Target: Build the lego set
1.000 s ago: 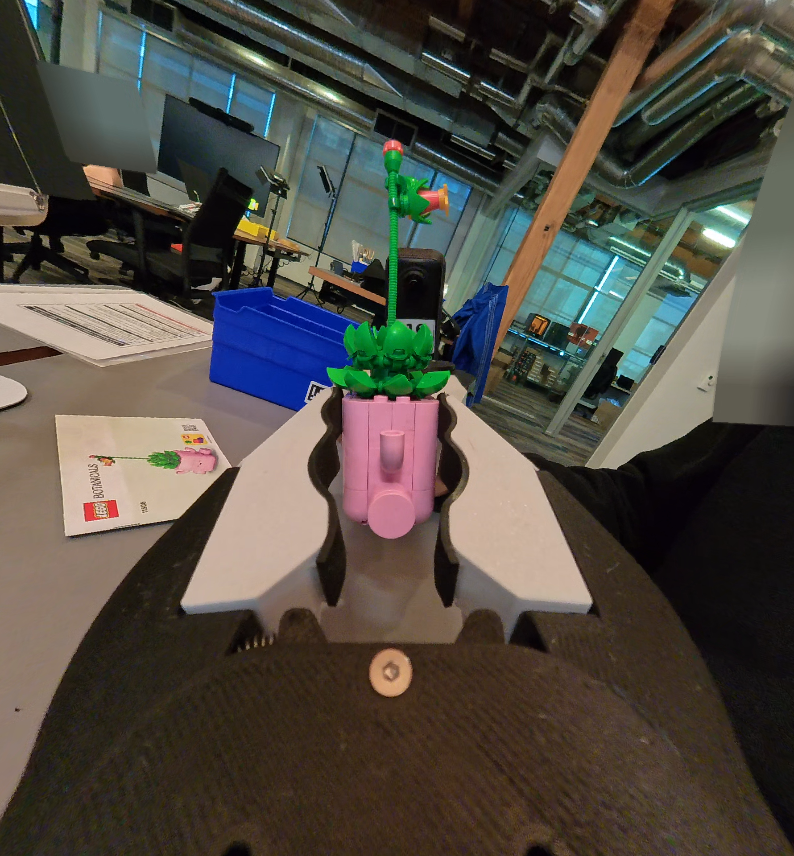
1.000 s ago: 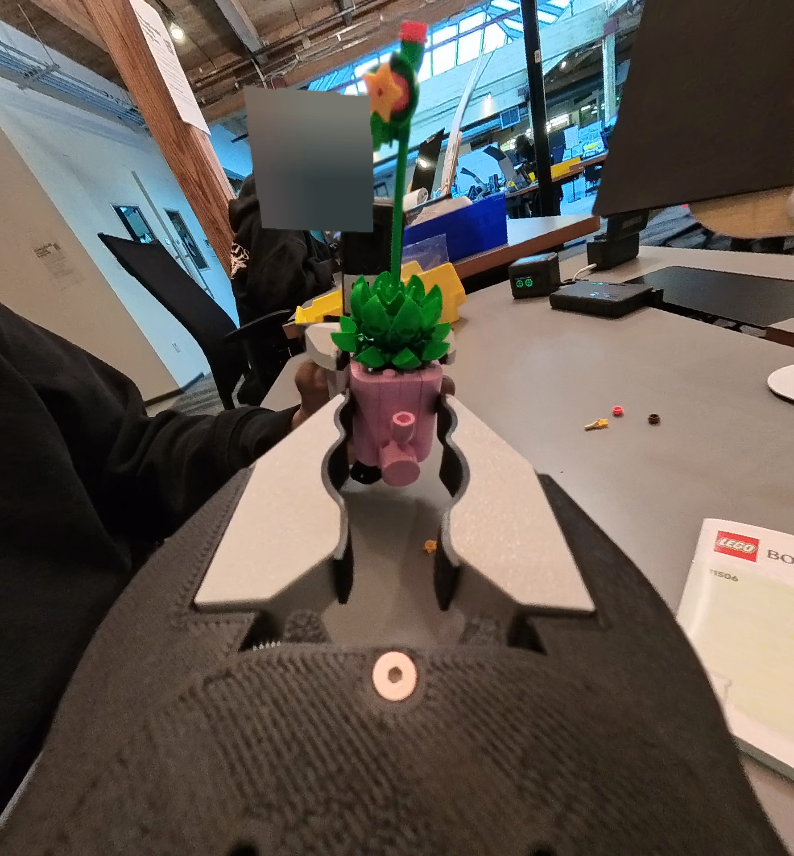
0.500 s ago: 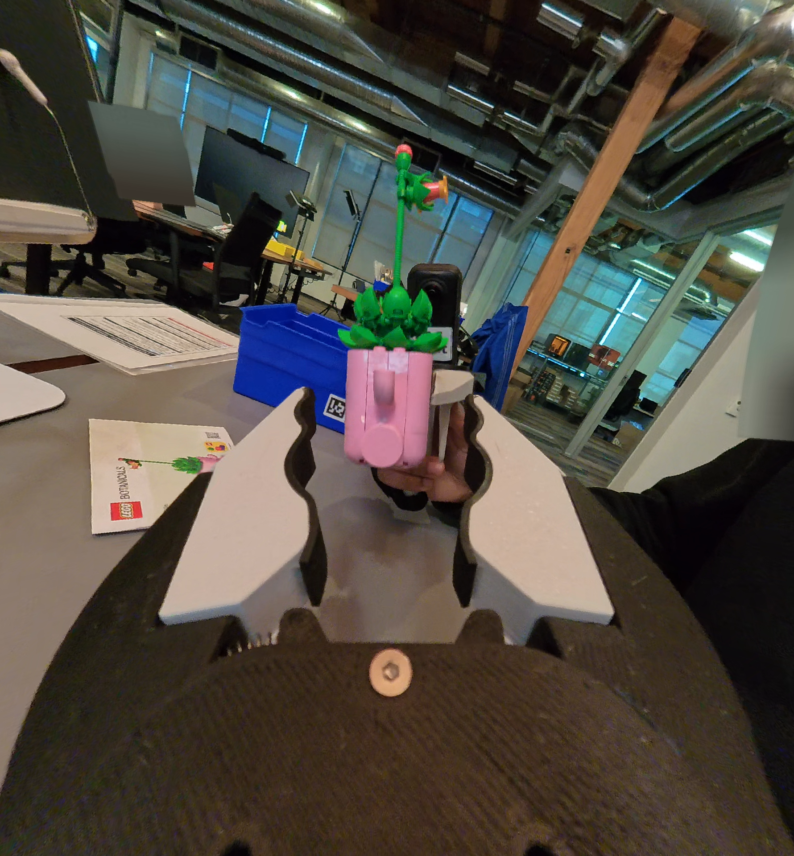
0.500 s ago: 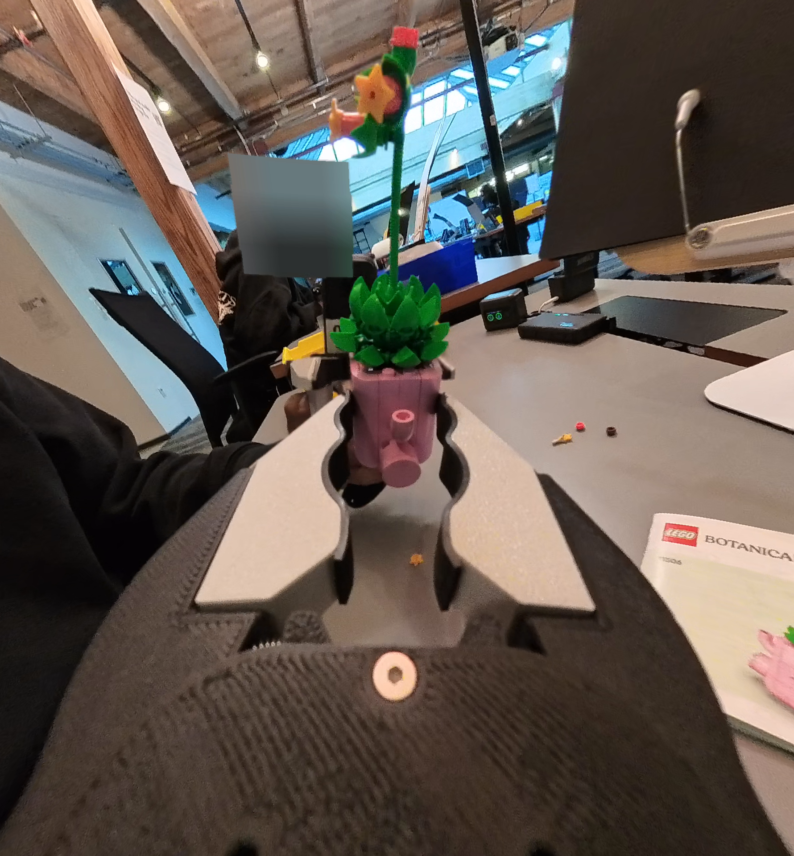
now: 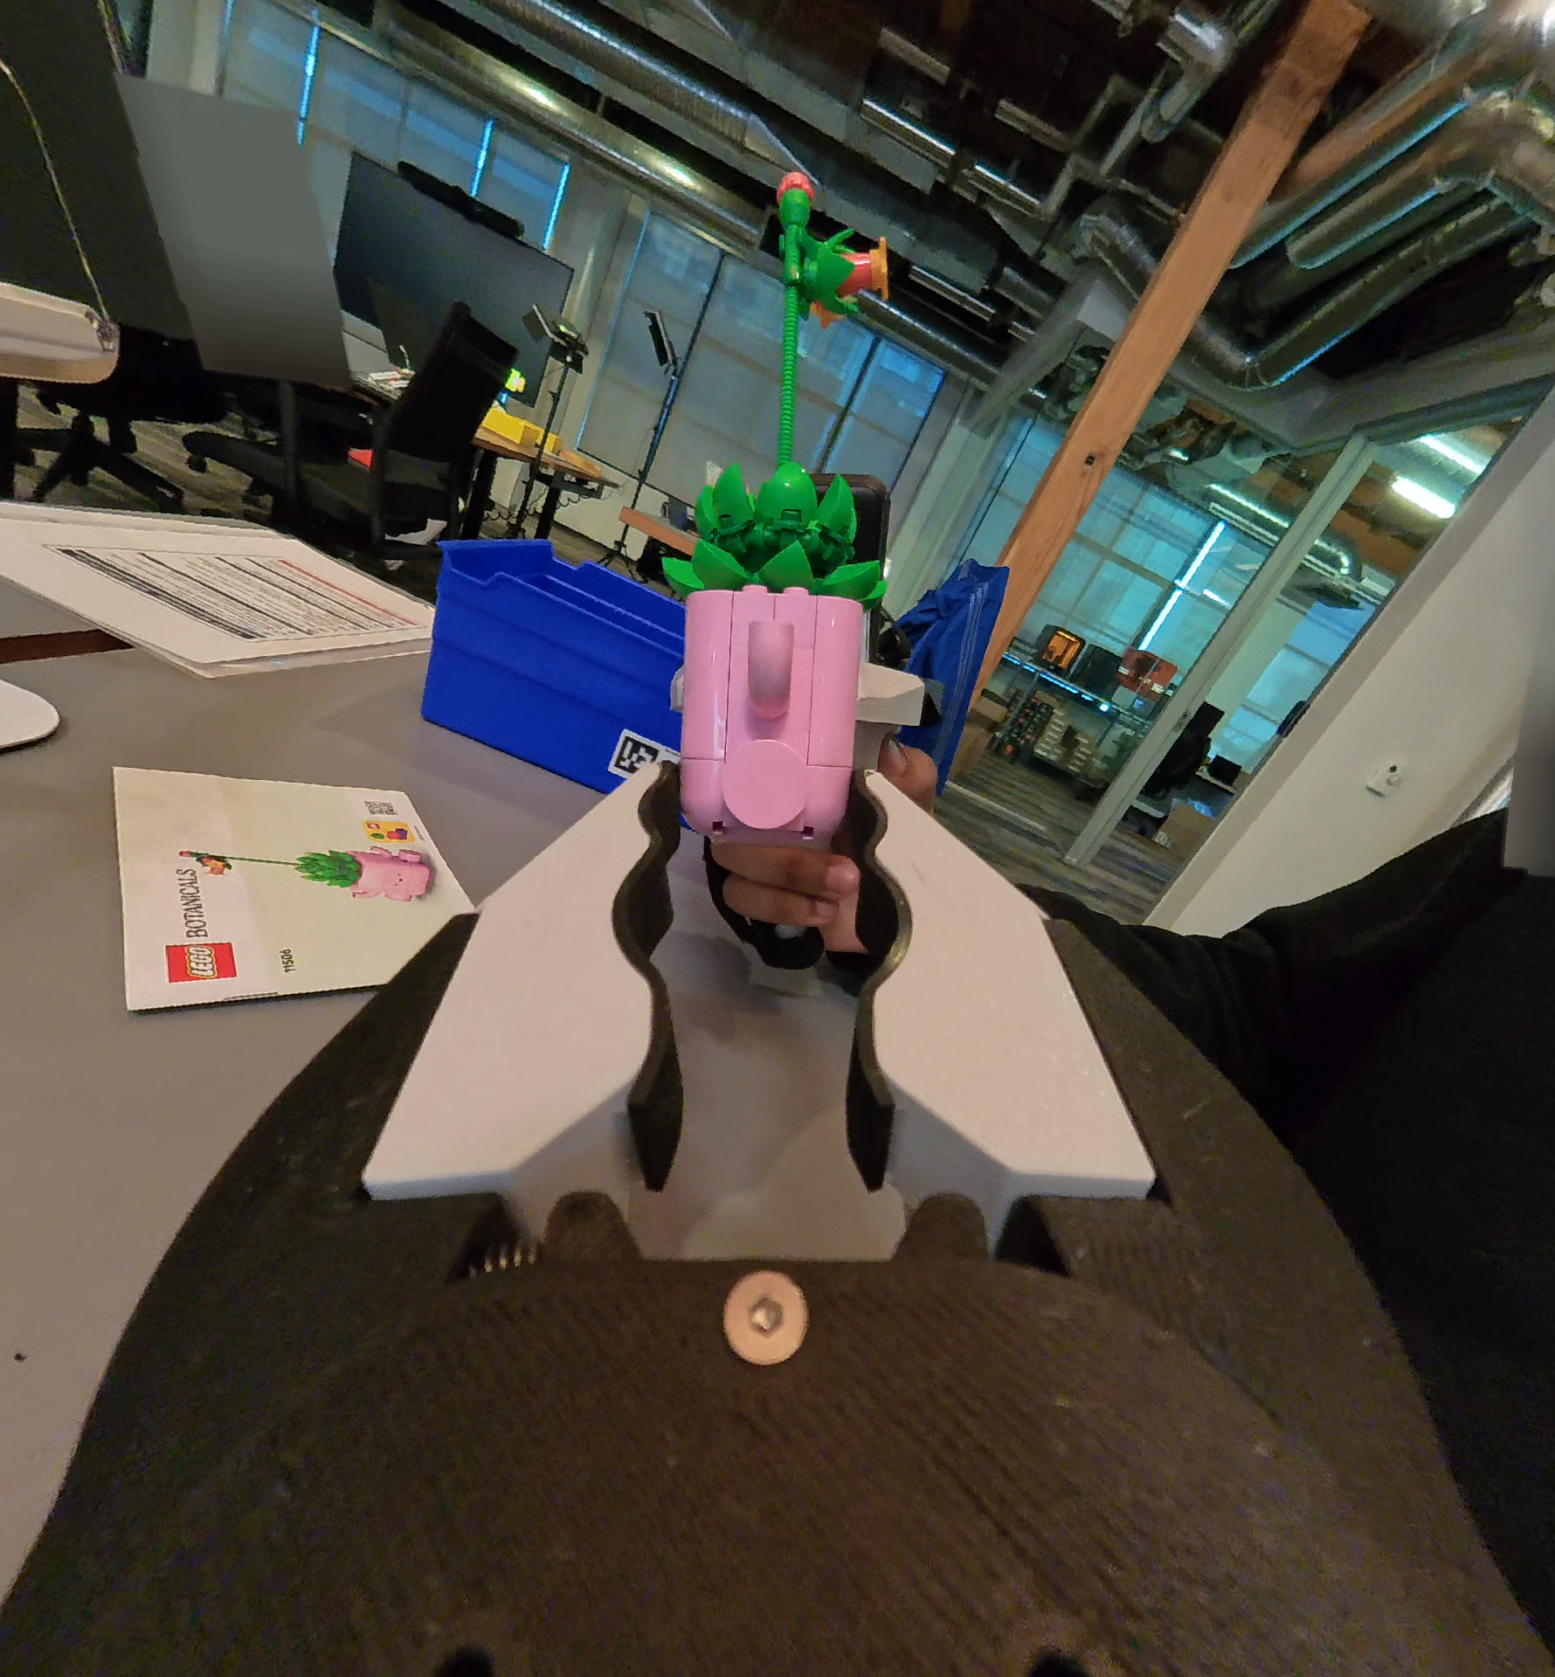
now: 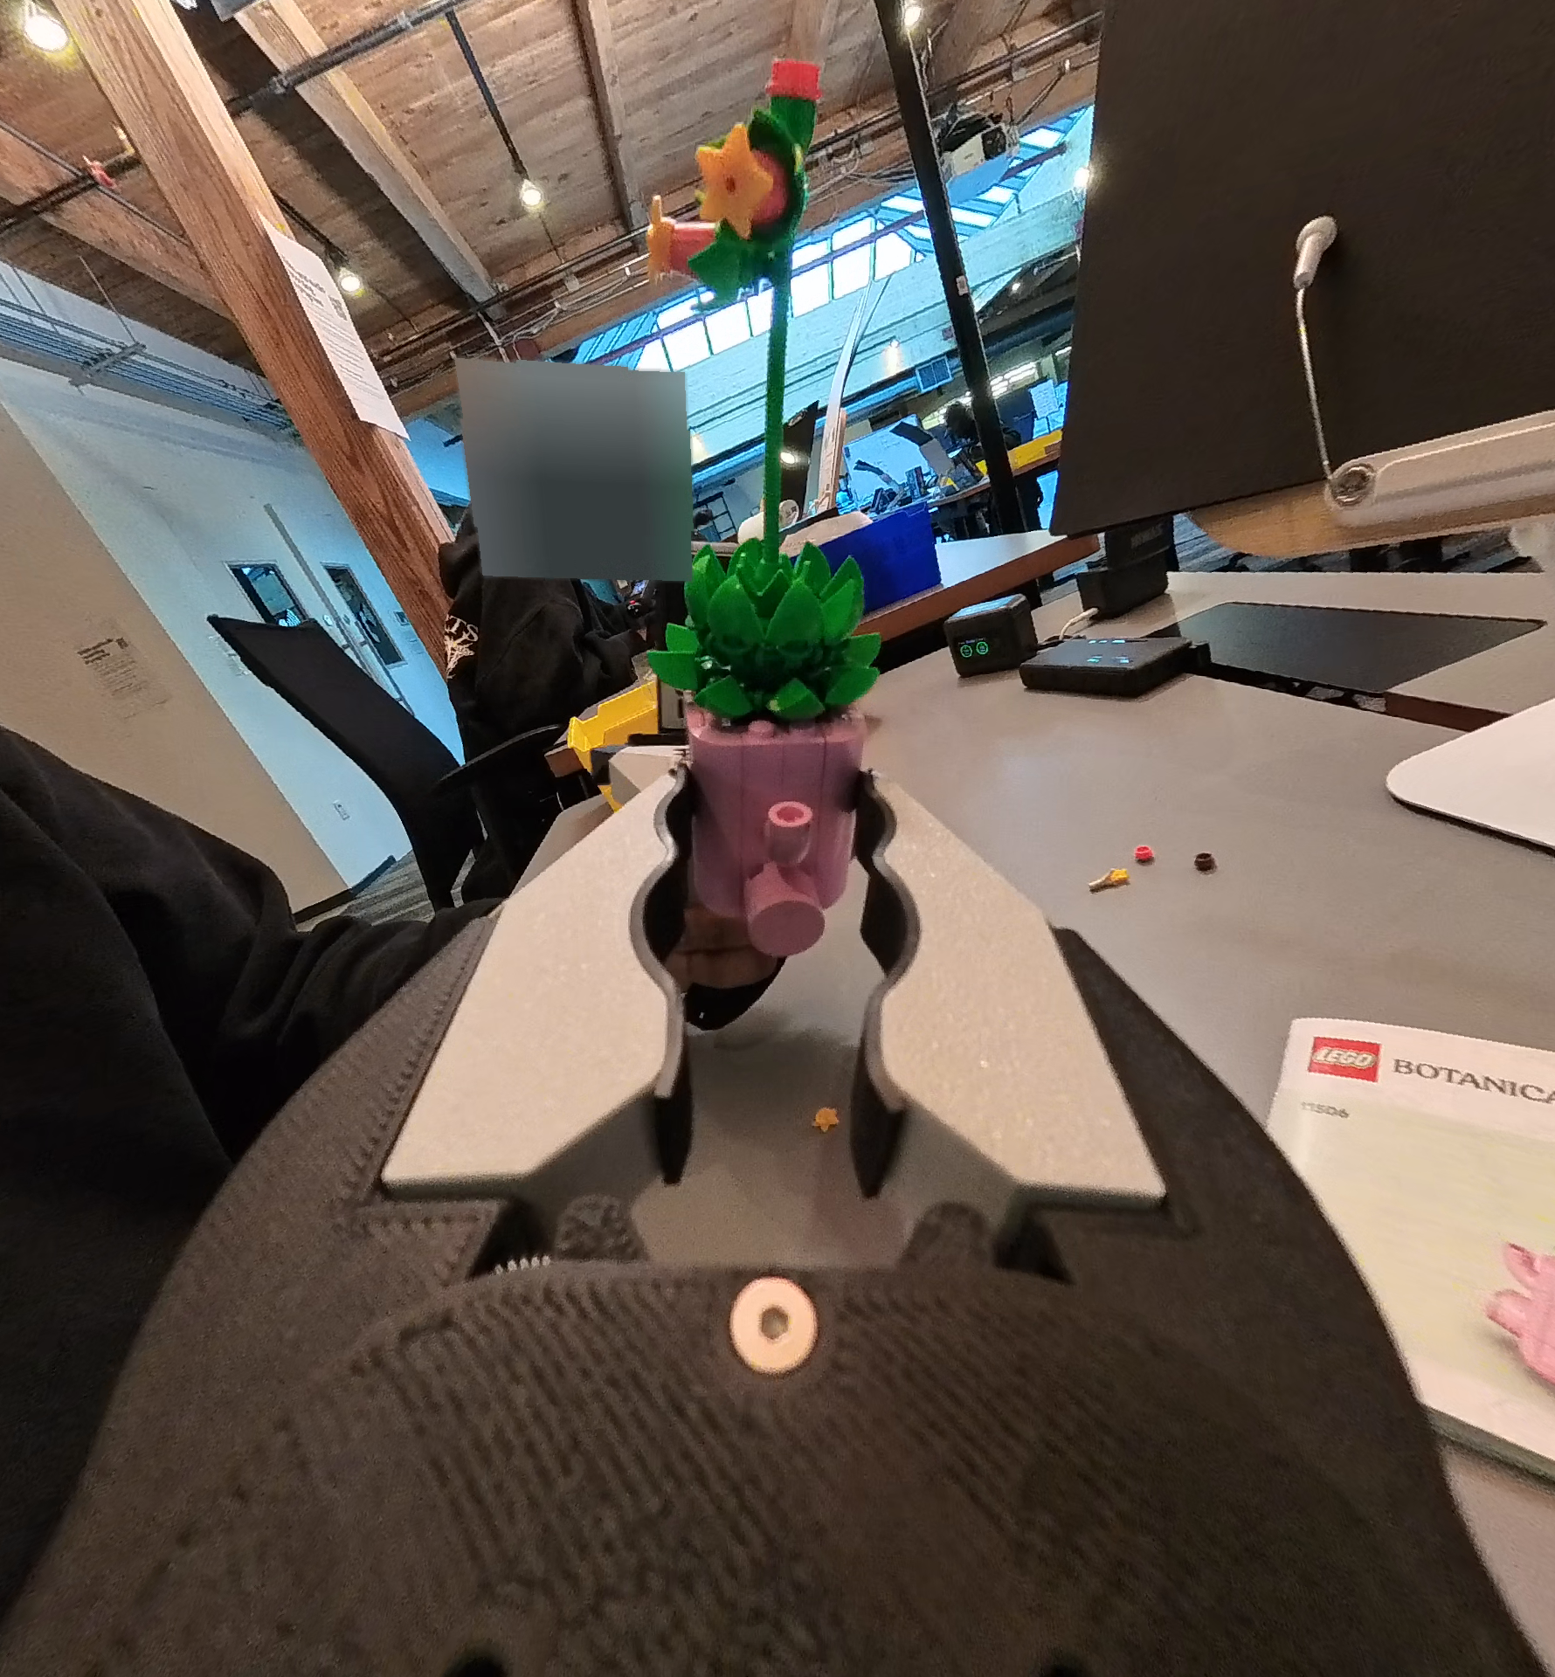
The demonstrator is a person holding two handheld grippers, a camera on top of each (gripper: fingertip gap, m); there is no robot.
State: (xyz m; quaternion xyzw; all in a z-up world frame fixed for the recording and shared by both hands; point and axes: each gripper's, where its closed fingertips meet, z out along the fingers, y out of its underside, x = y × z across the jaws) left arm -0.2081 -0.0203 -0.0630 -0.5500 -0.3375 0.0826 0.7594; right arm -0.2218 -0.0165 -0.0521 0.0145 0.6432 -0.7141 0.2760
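Right gripper [image 6: 769, 817] clamps pink pot [image 6: 774, 808] upright — left gripper [image 5: 760, 817] open.

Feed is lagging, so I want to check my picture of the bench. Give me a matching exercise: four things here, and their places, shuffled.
1. pink pot
2. booklet
3. blue bin
4. loose pieces

A. lying flat on the table
B. clamped in the right gripper
C. scattered near the white monitor base
D. standing beyond the booklet

Pairs: 1-B, 2-A, 3-D, 4-C
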